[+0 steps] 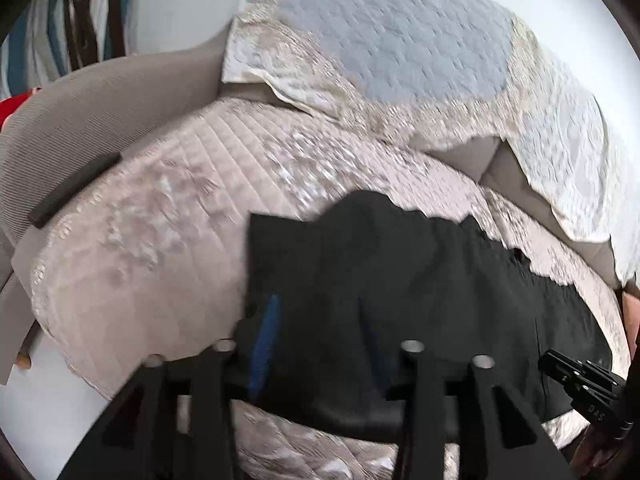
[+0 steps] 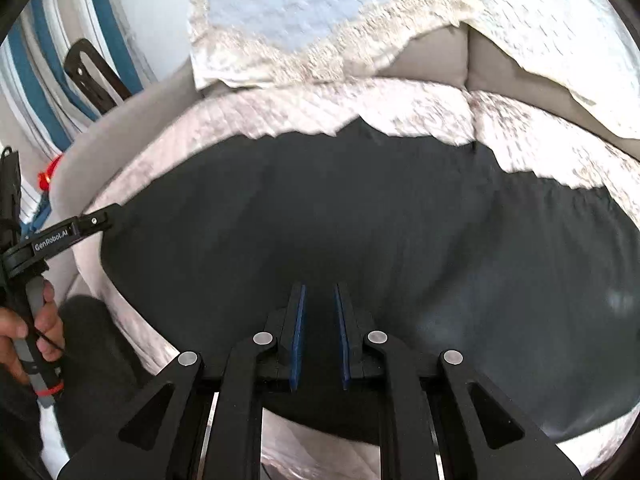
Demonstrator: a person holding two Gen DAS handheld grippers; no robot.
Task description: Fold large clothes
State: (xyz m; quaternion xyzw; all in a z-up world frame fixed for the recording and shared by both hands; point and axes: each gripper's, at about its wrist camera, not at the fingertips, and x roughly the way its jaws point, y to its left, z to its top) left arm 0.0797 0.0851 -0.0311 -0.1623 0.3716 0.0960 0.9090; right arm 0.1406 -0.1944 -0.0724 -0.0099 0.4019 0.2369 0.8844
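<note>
A sofa fills both views, its seat spread with a pale pink quilted cover (image 1: 168, 200) that shines in bright, even light. At twelve o'clock a cream and light-blue quilted throw (image 1: 392, 40) hangs over the grey backrest (image 2: 432, 56). At nine o'clock the grey ribbed armrest (image 1: 80, 112) curves round. At ten o'clock, beyond it, stand blue-and-white striped fabric (image 2: 36, 80) and a dark frame (image 2: 96, 76). A white wall (image 1: 176, 4) rises at eleven o'clock.
</note>
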